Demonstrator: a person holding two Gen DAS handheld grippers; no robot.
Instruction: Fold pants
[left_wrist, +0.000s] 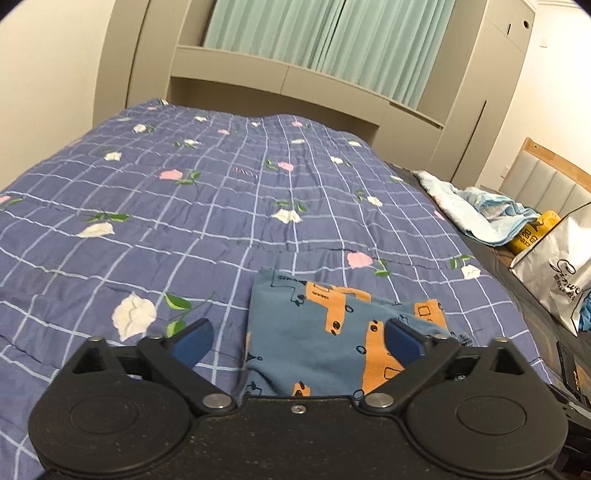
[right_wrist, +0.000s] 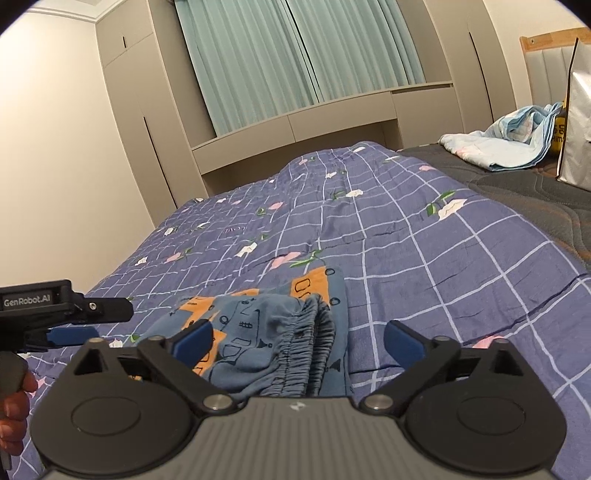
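The pants (left_wrist: 314, 332) are blue with orange printed shapes and lie folded into a small stack on the blue checked quilt (left_wrist: 184, 206). In the right wrist view the pants (right_wrist: 266, 332) show their gathered elastic waistband (right_wrist: 314, 343) toward me. My left gripper (left_wrist: 297, 341) is open and empty, held just above the near edge of the pants. My right gripper (right_wrist: 297, 341) is open and empty above the waistband end. The left gripper also shows in the right wrist view (right_wrist: 66, 310), at the left of the pants.
A light blue crumpled cloth (left_wrist: 476, 206), a yellow object (left_wrist: 532, 232) and a silver paper bag (left_wrist: 561, 266) sit on the dark mattress to the right. Beige cabinets and green curtains (left_wrist: 314, 40) stand behind the bed.
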